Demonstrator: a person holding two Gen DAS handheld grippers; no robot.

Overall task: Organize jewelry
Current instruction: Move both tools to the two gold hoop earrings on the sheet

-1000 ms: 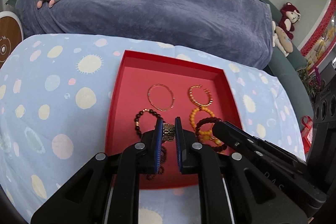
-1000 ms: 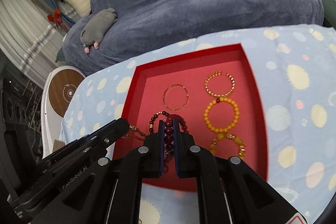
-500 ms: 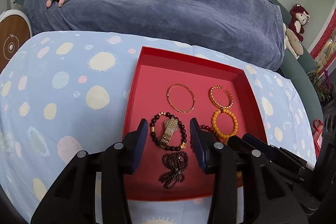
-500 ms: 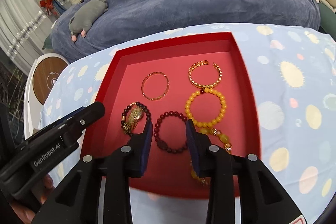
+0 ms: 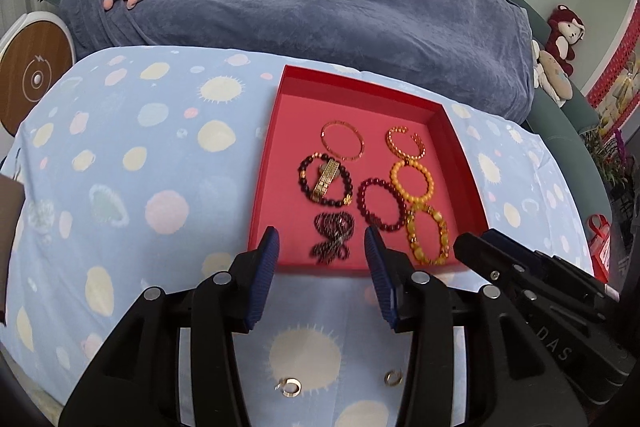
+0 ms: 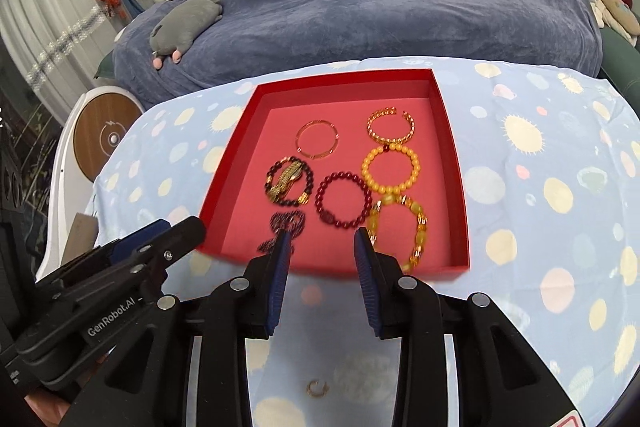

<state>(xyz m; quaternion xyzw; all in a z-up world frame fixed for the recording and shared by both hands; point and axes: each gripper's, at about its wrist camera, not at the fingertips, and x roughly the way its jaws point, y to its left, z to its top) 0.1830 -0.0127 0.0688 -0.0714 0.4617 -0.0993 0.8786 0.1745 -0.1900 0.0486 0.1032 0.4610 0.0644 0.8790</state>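
1. The flat red cardboard tray [image 5: 267, 163] lay on the light blue spotted cloth [image 5: 132, 155].
2. A second before, the left gripper [image 5: 320, 249] was pinching the shiny gold watch band [image 5: 326, 177]. Now its fingers were wide apart and held nothing.
3. The gold watch band now lay inside the tray, on top of the dark bead bracelet [image 5: 345, 195].
4. The right gripper [image 6: 320, 243] had let go of the dark red bead bracelet [image 6: 343, 205], and its fingers were apart too.
5. That bracelet now lay in the middle of the tray.
6. Both grippers had pulled back from the tray.
7. Two small gold rings [image 5: 289, 385] lay on the cloth, on the near side of the tray.
8. They were probably next to pick up.
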